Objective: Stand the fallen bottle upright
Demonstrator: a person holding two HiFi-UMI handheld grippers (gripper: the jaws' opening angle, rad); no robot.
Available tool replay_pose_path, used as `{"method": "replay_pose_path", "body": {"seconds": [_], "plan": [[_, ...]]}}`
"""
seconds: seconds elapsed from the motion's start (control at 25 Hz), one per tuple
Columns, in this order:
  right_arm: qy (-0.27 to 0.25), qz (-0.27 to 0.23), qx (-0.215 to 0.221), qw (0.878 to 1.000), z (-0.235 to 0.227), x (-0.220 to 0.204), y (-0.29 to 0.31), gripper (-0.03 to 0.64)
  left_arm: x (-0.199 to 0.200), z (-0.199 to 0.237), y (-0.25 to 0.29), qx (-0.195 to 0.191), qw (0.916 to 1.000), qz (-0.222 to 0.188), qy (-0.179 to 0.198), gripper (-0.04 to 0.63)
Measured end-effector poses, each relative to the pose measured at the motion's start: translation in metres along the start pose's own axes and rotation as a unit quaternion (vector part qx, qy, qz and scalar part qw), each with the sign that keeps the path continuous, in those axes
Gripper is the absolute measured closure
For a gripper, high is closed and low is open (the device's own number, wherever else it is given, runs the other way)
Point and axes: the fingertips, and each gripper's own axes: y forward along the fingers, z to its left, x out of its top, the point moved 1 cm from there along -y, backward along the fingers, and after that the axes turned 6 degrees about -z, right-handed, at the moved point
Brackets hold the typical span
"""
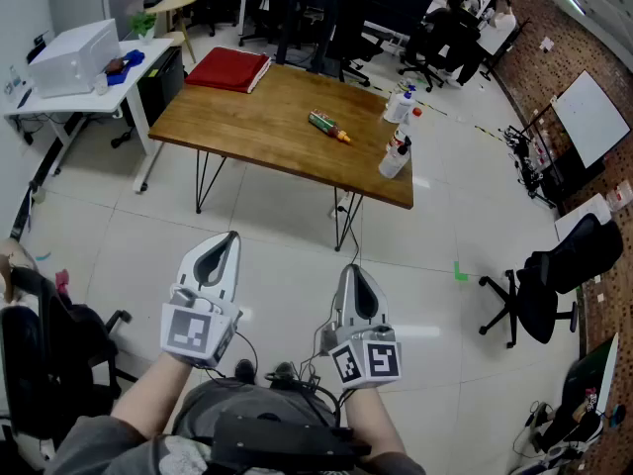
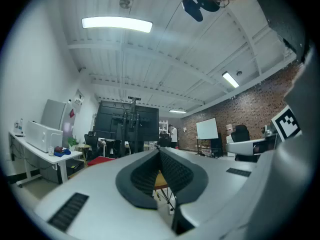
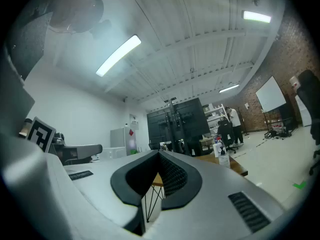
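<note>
Tongs first: your left tongs (image 1: 229, 237) are pressed together and hold nothing, and your right tongs (image 1: 351, 270) are in the same state, jaws closed on each other with no thing between them. You hold both low and close to your body, over the floor, and they point forward toward the wooden tabletop (image 1: 247, 127).

The fallen bottle (image 1: 327, 126) lies on its side near the middle of that tabletop, well apart from both tongs. From your place it is ahead and almost in one line with the right tongs; the left tongs must cross more to the side to reach it. So I judge that your right hand is the nearer one for this move.

The long axis of the bottle runs on a diagonal across the tabletop. The green body is at the far left end, and the orange cap (image 1: 344, 138) points to the right and toward you. Two standing bottles (image 1: 398, 132) are to the right of it, near the tabletop edge, not touching it.

To lift it upright, you probably need to open the tongs, come across the body and not along it, and turn the cap end upward.
</note>
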Motion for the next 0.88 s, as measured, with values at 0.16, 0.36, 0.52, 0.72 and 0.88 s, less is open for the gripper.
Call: {"method": "replay_pose_path", "body": {"seconds": [0.16,0.36,0.52,0.72,0.88], "plan": [[-0.001,0.001,-0.019,1.000,0.003,-0.014,-0.001,0.618,-0.008,0.020,-0.006,0.000,1.0000,0.000,0.001,0.575],[0.004,-0.001,-0.036,0.999,0.000,-0.016,-0.002,0.618,-0.012,0.029,-0.002,-0.005,1.0000,0.003,-0.002,0.575],[0.002,-0.003,-0.041,0.999,-0.013,-0.019,0.006,0.618,-0.013,0.028,0.010,-0.009,0.9999,-0.003,0.005,0.575],[0.004,-0.004,-0.032,0.999,-0.025,-0.029,0.040,0.618,-0.025,0.042,0.037,-0.004,0.9999,0.006,0.007,0.575],[0.010,-0.001,-0.029,1.000,-0.054,-0.040,0.082,0.618,-0.041,0.054,0.081,0.005,0.9997,0.023,0.005,0.575]]}}
